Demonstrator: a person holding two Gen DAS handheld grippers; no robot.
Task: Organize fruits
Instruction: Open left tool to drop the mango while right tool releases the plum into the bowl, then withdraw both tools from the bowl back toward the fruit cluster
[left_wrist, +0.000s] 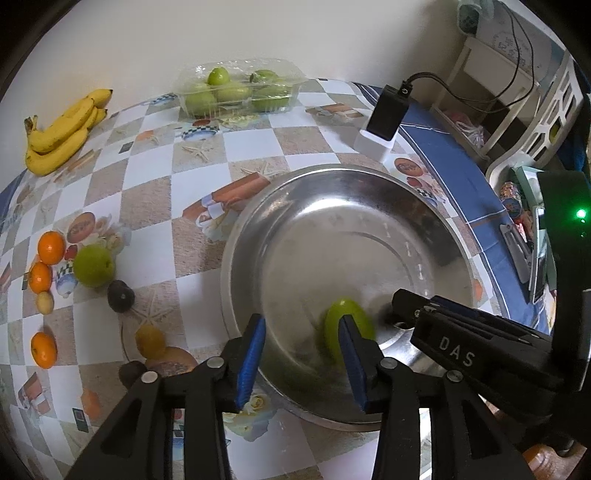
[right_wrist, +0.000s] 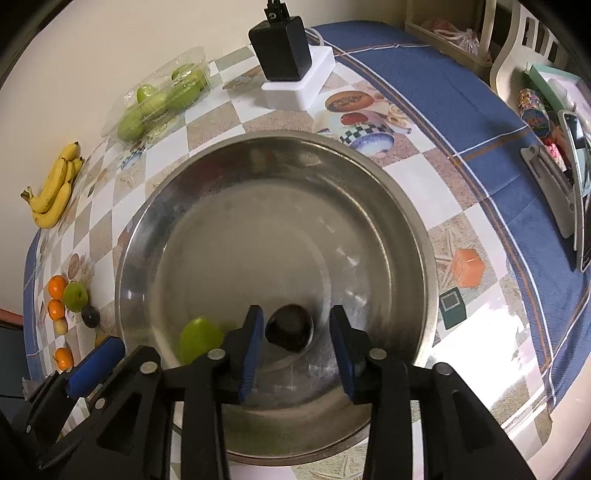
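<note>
Both tools gape over bowl holding green fruit, dark fruit.

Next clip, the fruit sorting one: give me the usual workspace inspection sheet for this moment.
Surface: table under a checked, picture-printed cloth with a blue border.
Job's things: steel bowl holds a blurred green fruit and a dark fruit. Outside it: bananas, a clear box of green fruit, and a loose cluster of oranges, a green apple and dark fruit.
Clutter: black adapter on a white block.
Grippers: left gripper and right gripper open, over the bowl, holding nothing.
Cables: black cable from the adapter.
Surroundings: pale wall, white chair.
</note>
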